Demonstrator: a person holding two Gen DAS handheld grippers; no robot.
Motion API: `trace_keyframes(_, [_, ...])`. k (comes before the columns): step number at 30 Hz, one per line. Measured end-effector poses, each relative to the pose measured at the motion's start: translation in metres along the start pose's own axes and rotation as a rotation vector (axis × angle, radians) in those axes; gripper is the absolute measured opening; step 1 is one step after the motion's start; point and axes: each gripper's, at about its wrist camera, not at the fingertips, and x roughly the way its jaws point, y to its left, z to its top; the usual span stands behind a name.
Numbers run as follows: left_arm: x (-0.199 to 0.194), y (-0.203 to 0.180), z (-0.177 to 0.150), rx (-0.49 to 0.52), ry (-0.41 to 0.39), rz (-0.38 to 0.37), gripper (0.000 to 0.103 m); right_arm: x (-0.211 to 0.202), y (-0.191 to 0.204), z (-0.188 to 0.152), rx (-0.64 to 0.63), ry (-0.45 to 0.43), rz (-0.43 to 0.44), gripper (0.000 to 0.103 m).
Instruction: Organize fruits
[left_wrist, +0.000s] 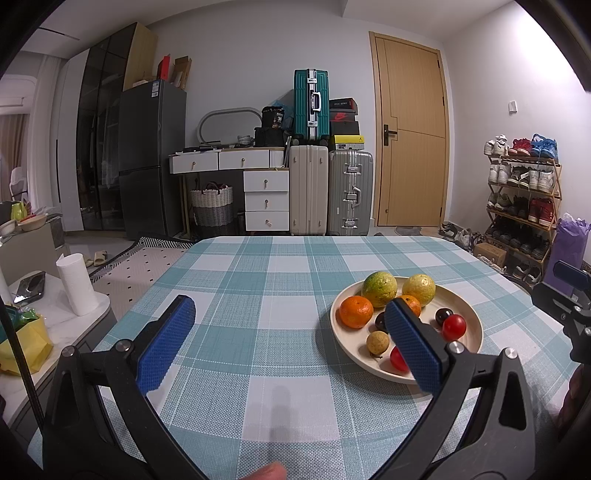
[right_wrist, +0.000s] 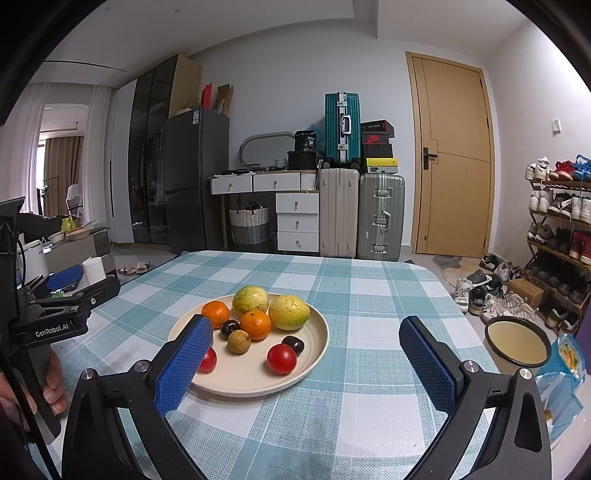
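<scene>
A cream plate (right_wrist: 314, 347) sat on the bench (right_wrist: 369, 295), which was covered with a teal-and-white checked cloth, and it held all the fruit in sight. Two yellow-green citrus fruits (right_wrist: 289, 312) lay at the far side of the plate, touching one another, with two oranges (right_wrist: 255, 325) just in front of them. Nearer the camera lay two dark plums (right_wrist: 293, 344), a small tan longan (right_wrist: 239, 341) and two red tomatoes (right_wrist: 282, 359), one of them partly hidden behind a blue pad. The right claw (right_wrist: 306, 363) hung above the bench with its jaws spread wide and nothing between them, its left pad over the near rim of the plate. The left claw (left_wrist: 288, 343) was likewise wide open and empty, to the left of the plate, its right pad overlapping the fruit in its own view. A hand (right_wrist: 51, 380) gripped the left tool's handle.
</scene>
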Motion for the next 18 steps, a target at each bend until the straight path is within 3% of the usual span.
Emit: trace_keyframes(18, [0.0001,-0.0001,-0.0002,0.0,0.0,0.0,0.103,0.0001,-0.0001,-0.0002,0.0,0.0,0.0,0.103])
